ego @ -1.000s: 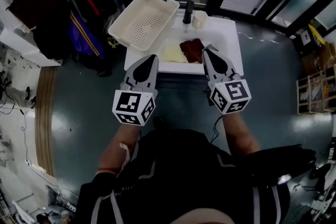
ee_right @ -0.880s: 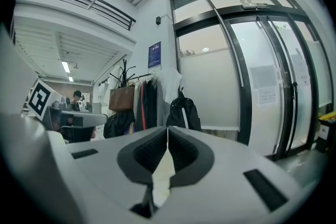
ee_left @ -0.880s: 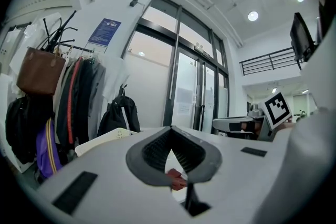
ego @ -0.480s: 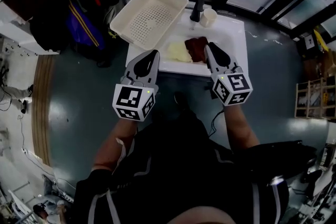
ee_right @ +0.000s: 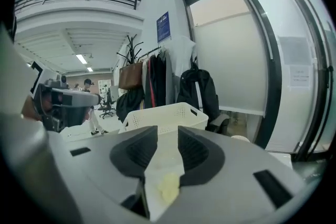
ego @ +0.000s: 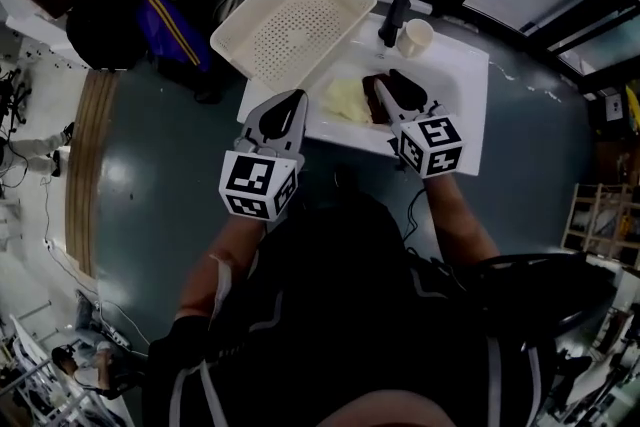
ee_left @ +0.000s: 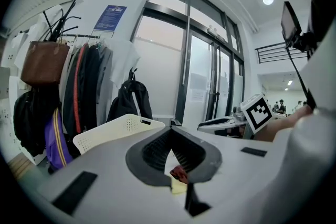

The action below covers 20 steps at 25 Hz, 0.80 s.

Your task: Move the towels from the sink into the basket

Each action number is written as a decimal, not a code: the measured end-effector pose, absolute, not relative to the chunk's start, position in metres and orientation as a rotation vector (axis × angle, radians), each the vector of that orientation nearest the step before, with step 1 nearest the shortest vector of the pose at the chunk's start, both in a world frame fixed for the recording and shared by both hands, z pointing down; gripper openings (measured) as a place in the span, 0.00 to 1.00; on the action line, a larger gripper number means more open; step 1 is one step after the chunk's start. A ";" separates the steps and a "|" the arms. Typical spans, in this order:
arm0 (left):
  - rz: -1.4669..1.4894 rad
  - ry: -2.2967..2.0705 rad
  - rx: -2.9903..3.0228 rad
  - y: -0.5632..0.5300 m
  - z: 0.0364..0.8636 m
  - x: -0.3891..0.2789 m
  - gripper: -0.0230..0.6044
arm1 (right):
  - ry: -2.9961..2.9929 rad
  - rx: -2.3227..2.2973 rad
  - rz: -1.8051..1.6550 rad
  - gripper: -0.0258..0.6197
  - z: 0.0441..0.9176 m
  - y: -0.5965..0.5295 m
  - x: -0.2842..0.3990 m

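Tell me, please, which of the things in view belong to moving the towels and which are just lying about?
Part of the job: yellow towel, dark red towel, the sink they lie in, basket.

Just lying about: cup, tap, backpack, brown bag, hanging coats.

Left gripper [ego: 295,99] closed; right gripper [ego: 388,81] jaws just opening, empty, both outstretched.

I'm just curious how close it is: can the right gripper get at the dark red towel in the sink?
Probably yes: the right gripper hangs over the dark red towel in the sink, its jaws have just been opening, empty, and nothing covers the towel.
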<state>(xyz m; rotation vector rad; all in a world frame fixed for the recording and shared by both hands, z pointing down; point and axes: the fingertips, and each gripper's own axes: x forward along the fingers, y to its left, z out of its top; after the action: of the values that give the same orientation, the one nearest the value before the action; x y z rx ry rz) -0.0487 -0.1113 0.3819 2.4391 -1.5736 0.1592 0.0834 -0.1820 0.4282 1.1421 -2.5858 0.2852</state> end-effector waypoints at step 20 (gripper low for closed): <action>0.340 -1.567 2.140 -0.143 0.521 -0.010 0.04 | -2.327 0.527 0.370 0.38 0.634 -0.220 0.051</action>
<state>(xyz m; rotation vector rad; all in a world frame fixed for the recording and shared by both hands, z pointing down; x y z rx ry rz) -0.0102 -0.1427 0.5205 2.1401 -1.5672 0.3399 0.0508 -0.2201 0.6336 0.5271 -2.3269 0.3704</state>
